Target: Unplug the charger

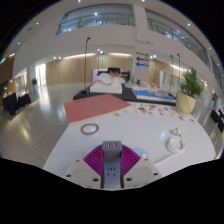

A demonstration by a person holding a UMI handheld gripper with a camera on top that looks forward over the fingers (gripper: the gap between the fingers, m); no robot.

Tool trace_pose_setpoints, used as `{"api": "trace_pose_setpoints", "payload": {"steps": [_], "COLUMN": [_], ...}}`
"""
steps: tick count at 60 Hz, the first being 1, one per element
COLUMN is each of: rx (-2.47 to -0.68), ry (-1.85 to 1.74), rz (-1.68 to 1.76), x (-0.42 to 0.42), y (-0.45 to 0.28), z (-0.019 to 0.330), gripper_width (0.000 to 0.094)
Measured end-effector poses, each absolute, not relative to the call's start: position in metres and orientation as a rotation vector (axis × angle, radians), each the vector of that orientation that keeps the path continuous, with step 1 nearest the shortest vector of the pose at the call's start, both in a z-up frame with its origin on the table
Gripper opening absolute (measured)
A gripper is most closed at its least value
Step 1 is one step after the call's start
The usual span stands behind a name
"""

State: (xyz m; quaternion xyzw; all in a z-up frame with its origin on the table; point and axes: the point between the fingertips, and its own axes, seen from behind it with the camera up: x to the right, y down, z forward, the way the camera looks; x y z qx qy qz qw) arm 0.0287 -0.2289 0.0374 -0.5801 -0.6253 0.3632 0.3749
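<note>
You had the gripper (111, 166) low over a white table (140, 130), and its fingers, with their magenta pads (96, 158), were closed on a small grey charger block (111, 152) that stood upright between them, pads pressed against both of its sides. No socket or strip showed under the block from where you held it, so whether it was seated in anything could not be told. Just ahead of the fingers and a little to their left lay a thin ring (90, 128) flat on the table, well apart from the charger. Ahead and to the right sat a white coiled cable (175, 143) with a few small pale bits near it, also clear of the fingers. Beyond the ring a reddish mat (95, 106) covered the far part of the table. Farther off stood display stands (107, 85), a potted plant (189, 90) to the right, and dark chairs (15, 102) to the left in a bright hall.
</note>
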Motion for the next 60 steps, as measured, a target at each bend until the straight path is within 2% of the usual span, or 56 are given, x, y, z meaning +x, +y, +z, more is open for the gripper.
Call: {"api": "trace_pose_setpoints", "payload": {"steps": [6, 11, 17, 21, 26, 34, 40, 48, 51, 59, 60], "rx": [-1.384, -1.434, -1.454, -1.516, -1.605, -1.656, -1.735, -1.771, -1.766, -1.74, -1.741], "ry": [-1.552, -1.501, -1.394, -1.387, -1.444, -1.551, -1.635, -1.699, -1.713, -1.691, -1.683], "rz": [0.985, 1.039, 1.021, 0.963, 0.855, 0.636, 0.574, 0.507, 0.528, 0.502, 0.511], "x": [0.02, 0.022, 0.033, 0.045, 0.062, 0.079, 0.08, 0.077, 0.075, 0.074, 0.075], "y": [-0.232, -0.226, -0.178, -0.136, -0.083, -0.007, 0.01, 0.018, 0.017, 0.021, 0.02], "z": [0.077, 0.117, 0.176, 0.187, 0.168, 0.097, 0.034, -0.007, -0.009, 0.01, 0.015], "gripper_width": [0.021, 0.0207, 0.0208, 0.0208, 0.0209, 0.0213, 0.023, 0.0272, 0.0329, 0.087, 0.0868]}}
